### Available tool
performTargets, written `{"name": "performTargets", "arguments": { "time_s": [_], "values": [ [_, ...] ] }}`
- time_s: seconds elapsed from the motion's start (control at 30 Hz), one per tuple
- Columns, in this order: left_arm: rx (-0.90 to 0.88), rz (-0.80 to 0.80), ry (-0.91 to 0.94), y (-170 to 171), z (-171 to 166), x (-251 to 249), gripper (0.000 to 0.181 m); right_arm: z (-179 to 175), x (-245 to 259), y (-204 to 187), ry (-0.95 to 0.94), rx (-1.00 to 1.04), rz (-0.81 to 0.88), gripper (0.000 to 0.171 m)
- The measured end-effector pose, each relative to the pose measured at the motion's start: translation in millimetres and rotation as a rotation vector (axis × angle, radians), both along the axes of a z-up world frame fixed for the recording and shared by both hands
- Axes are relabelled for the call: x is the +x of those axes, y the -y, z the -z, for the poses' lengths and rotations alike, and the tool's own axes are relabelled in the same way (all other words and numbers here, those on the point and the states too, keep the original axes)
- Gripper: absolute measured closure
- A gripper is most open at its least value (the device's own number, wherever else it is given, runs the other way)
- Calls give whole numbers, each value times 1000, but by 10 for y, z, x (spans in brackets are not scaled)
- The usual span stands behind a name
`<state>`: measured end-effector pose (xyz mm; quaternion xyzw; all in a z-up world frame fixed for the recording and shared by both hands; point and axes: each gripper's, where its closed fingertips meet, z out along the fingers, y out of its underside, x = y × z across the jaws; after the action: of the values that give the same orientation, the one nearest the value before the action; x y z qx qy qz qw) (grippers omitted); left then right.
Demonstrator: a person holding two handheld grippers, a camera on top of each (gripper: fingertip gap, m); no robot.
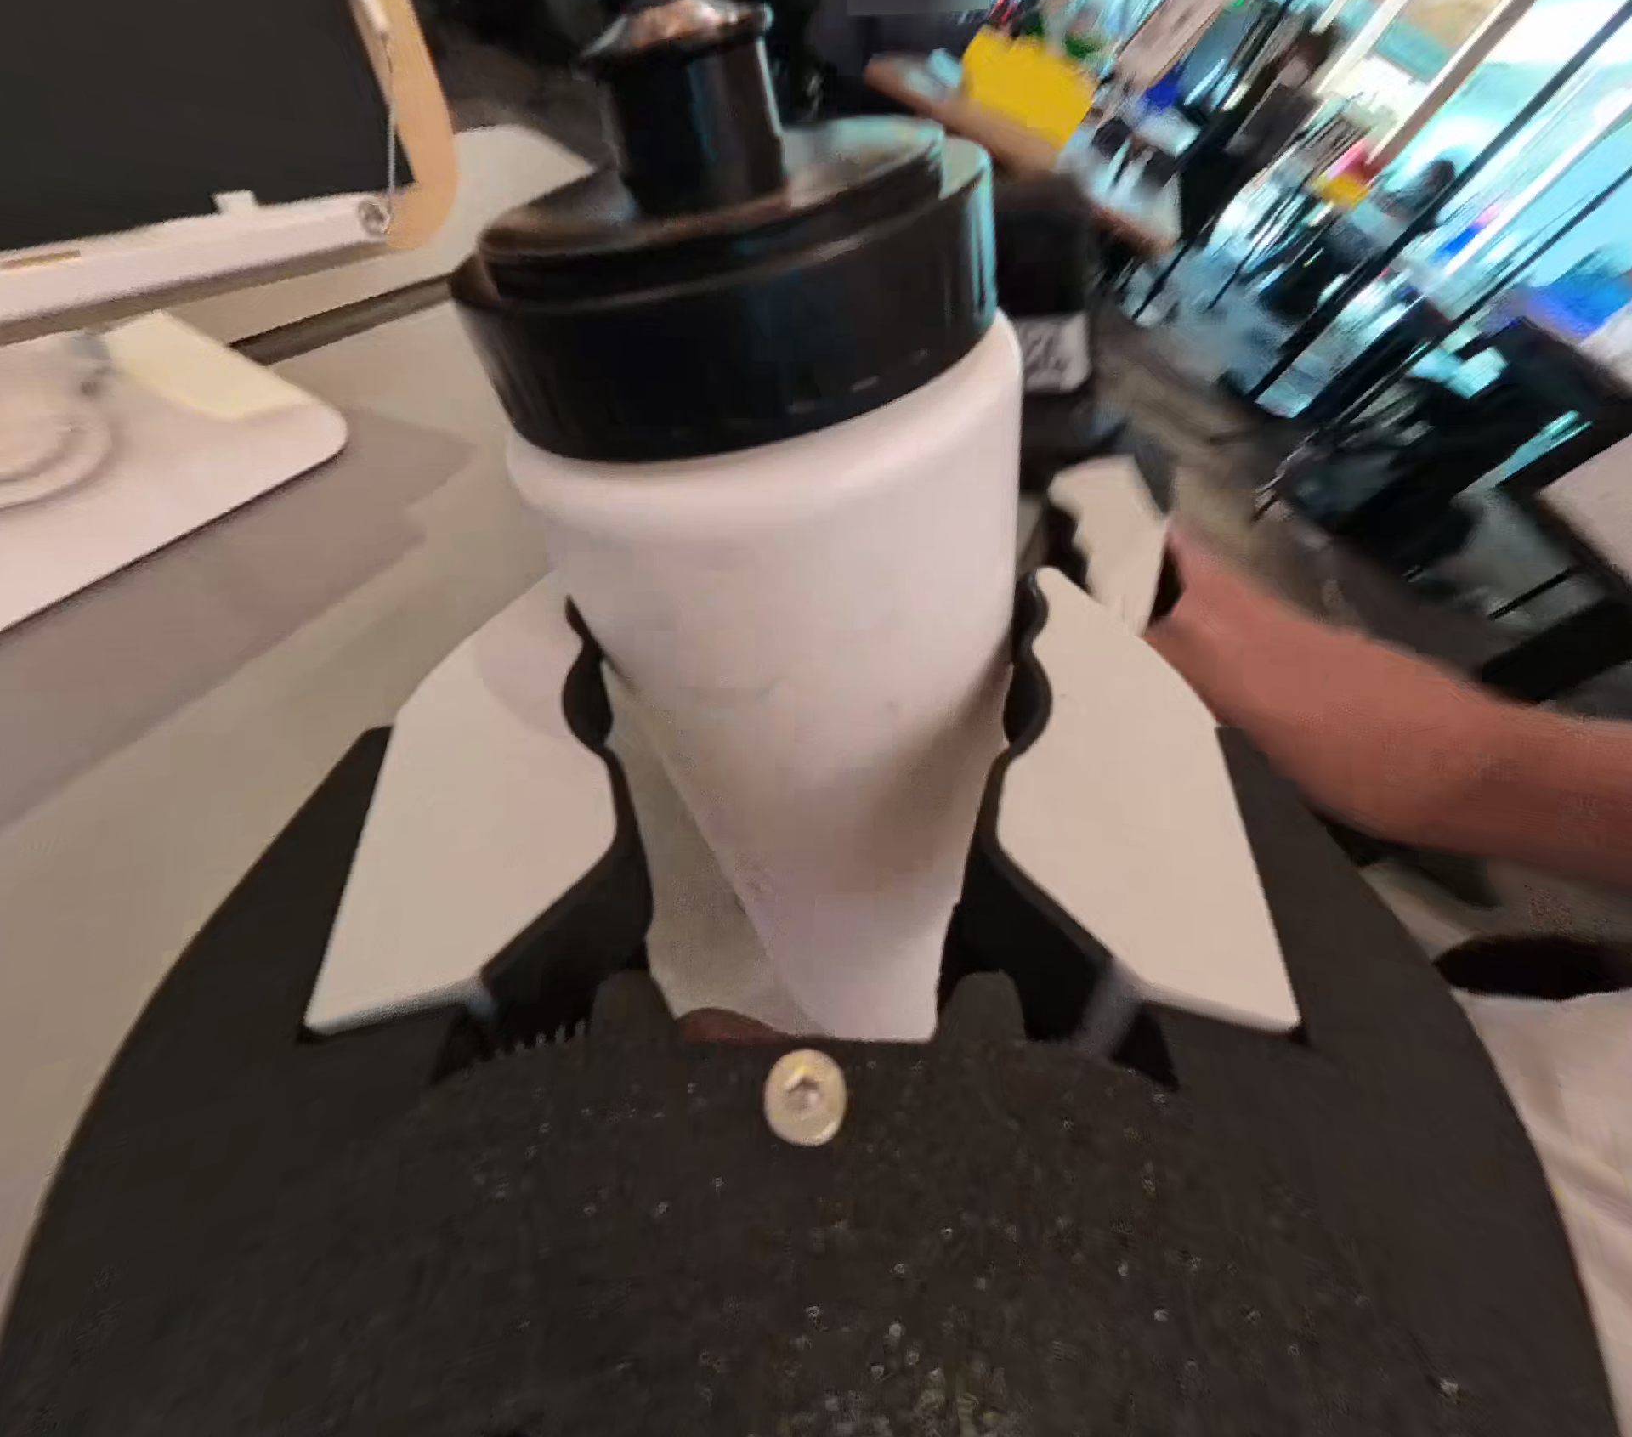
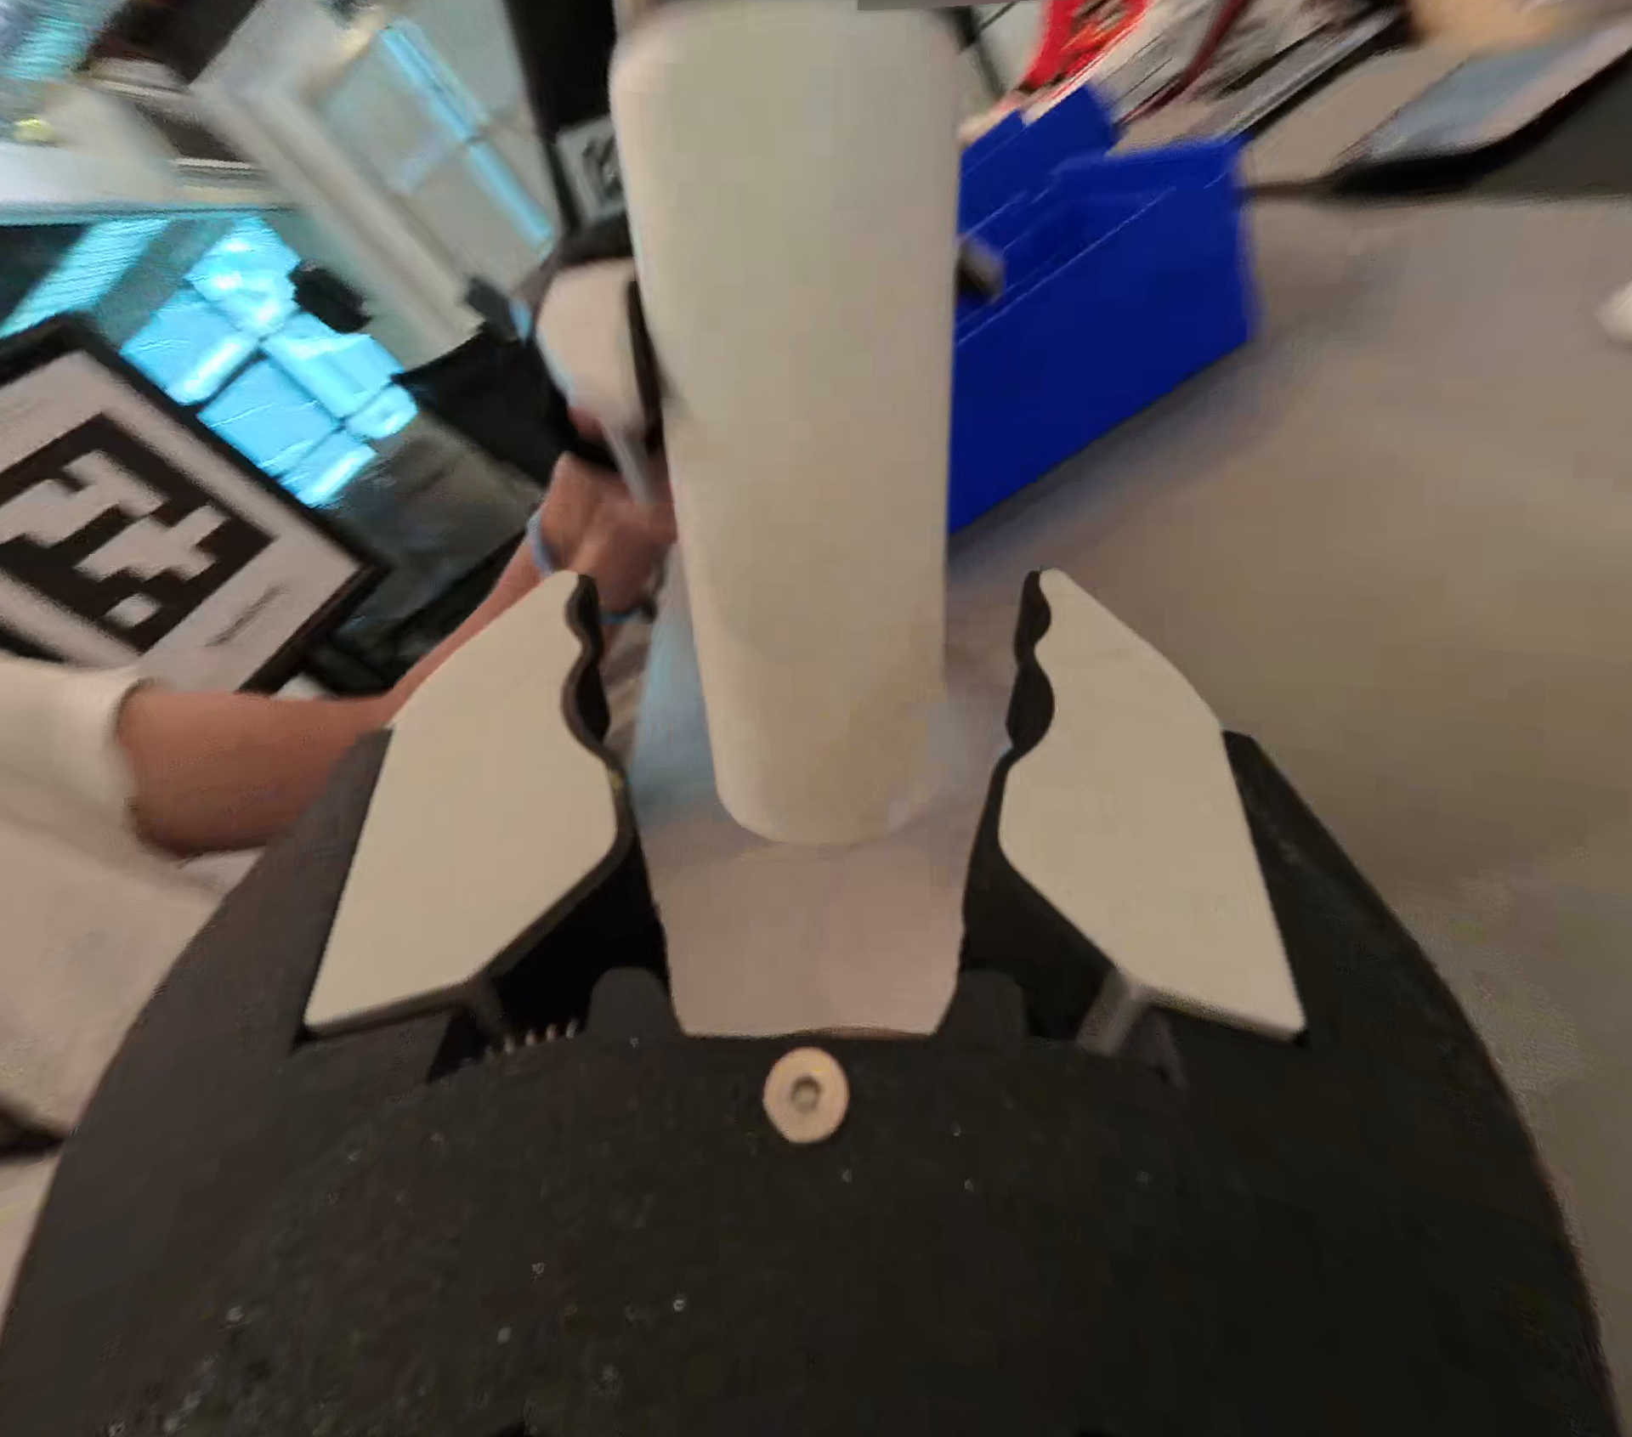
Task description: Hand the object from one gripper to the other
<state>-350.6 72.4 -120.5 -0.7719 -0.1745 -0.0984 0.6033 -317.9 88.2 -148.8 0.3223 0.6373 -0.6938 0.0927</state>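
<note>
Clamping the white bottle [image 1: 777, 600] upright, left gripper [image 1: 799, 653]; right gripper [image 2: 804, 653] spread apart around its base.

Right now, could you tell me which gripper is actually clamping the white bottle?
The left gripper: its fingers press the bottle, while the right gripper stands open with gaps either side.

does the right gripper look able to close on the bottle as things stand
Probably yes: the white bottle already sits between the open right gripper fingers with nothing between, though the left gripper holds it.
</note>
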Motion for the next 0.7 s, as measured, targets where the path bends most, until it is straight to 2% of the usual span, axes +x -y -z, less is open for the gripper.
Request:
{"name": "performTargets", "arguments": {
  "time_s": [0.07, 0.17, 0.3, 0.47, 0.7],
  "values": [
    [-54, 27, -42, -46, 76, 70, 93, -223, -109, -215, -28, 9, 118, 81],
    [-92, 106, -78, -182, 146, 266, 93, -494, -61, -359, -67, 70, 166, 80],
    [-111, 185, -111, -379, 184, 517, 93, -409, 125, -276, -22, 276, 111, 71],
    [-151, 199, -122, -586, 208, 706, 93, -349, 152, -132, 3, 254, 65, 86],
    [-157, 143, -113, -646, 157, 715, 92, -405, 183, -163, -2, 236, 29, 88]
  ]
}}
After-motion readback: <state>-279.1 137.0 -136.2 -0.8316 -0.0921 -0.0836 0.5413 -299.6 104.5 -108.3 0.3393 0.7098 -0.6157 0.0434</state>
